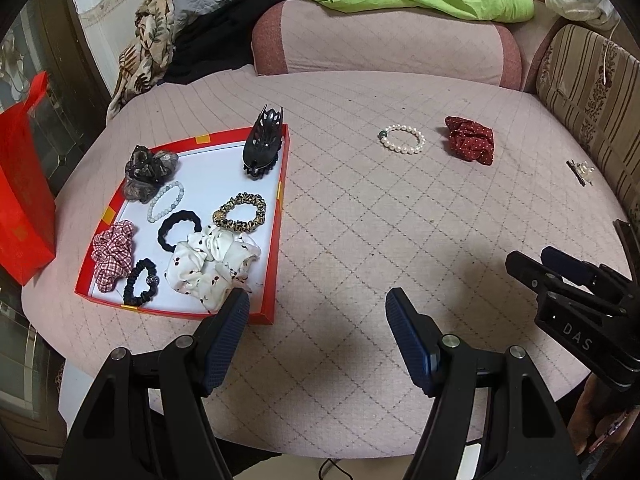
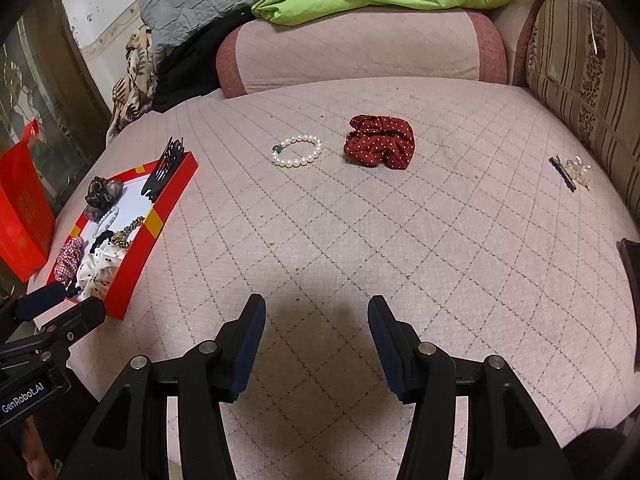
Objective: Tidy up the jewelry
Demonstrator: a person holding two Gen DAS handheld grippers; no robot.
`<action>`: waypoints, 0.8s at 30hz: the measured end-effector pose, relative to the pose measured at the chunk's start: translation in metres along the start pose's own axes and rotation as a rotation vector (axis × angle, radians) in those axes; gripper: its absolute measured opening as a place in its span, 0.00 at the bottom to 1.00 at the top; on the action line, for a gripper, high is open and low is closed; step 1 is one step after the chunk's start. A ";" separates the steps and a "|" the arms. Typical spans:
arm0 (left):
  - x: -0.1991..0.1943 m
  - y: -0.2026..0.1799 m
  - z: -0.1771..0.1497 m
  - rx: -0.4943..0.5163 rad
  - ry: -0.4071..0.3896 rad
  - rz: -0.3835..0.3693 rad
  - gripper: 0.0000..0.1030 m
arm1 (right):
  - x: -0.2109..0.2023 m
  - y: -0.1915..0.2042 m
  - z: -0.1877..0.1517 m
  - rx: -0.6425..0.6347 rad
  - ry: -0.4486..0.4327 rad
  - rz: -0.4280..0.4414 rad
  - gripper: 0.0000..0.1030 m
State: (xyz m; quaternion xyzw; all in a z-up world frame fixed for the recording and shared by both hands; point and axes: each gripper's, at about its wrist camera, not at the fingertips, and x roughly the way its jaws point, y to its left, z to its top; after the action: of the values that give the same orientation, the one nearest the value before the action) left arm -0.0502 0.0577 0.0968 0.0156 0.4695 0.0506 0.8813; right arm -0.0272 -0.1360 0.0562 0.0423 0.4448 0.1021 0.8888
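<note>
Fingers: both pairs apart, empty | in red tray point(image 1: 276, 216): scrunchies, bracelet, claw clip point(image 1: 262, 144) | left out: pearl bracelet point(image 2: 298, 152), red dotted scrunchie point(image 2: 380, 142), small clips point(image 2: 572, 170).

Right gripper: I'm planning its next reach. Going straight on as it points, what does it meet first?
Probably just the bare quilted cushion. The right gripper, jaws open and empty, angles downward; the pearl bracelet lies further off.

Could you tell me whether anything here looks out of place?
Yes: the pearl bracelet, red dotted scrunchie and a small hair clip lie loose on the pink cushion, outside the red tray holding the other pieces.
</note>
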 end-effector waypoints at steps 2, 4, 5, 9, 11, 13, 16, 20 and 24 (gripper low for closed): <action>0.001 0.000 0.000 -0.001 0.001 0.000 0.68 | -0.001 0.002 0.000 -0.009 -0.004 -0.005 0.57; 0.002 0.000 0.000 -0.001 0.003 0.000 0.68 | -0.001 0.003 0.000 -0.016 -0.009 -0.010 0.57; 0.002 0.000 -0.001 -0.001 0.003 0.000 0.68 | -0.002 0.004 0.000 -0.020 -0.012 -0.012 0.57; 0.002 0.001 -0.001 -0.001 0.004 0.000 0.68 | -0.004 0.006 0.000 -0.028 -0.020 -0.019 0.58; 0.002 0.001 -0.001 -0.002 0.005 -0.001 0.68 | -0.004 0.006 0.000 -0.029 -0.022 -0.023 0.59; 0.004 0.001 -0.002 -0.004 0.006 -0.003 0.68 | -0.004 0.006 0.000 -0.028 -0.023 -0.025 0.59; 0.005 0.002 -0.002 -0.004 0.009 -0.003 0.68 | -0.003 0.005 0.001 -0.024 -0.022 -0.026 0.59; 0.007 0.001 -0.002 -0.006 0.013 -0.007 0.68 | -0.003 0.004 0.001 -0.021 -0.023 -0.029 0.60; 0.009 0.002 -0.002 -0.011 0.018 -0.020 0.68 | -0.002 0.002 0.001 -0.019 -0.025 -0.031 0.60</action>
State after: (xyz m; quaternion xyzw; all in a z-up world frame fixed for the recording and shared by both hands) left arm -0.0469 0.0600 0.0889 0.0056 0.4774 0.0446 0.8775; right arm -0.0280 -0.1342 0.0591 0.0280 0.4331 0.0919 0.8962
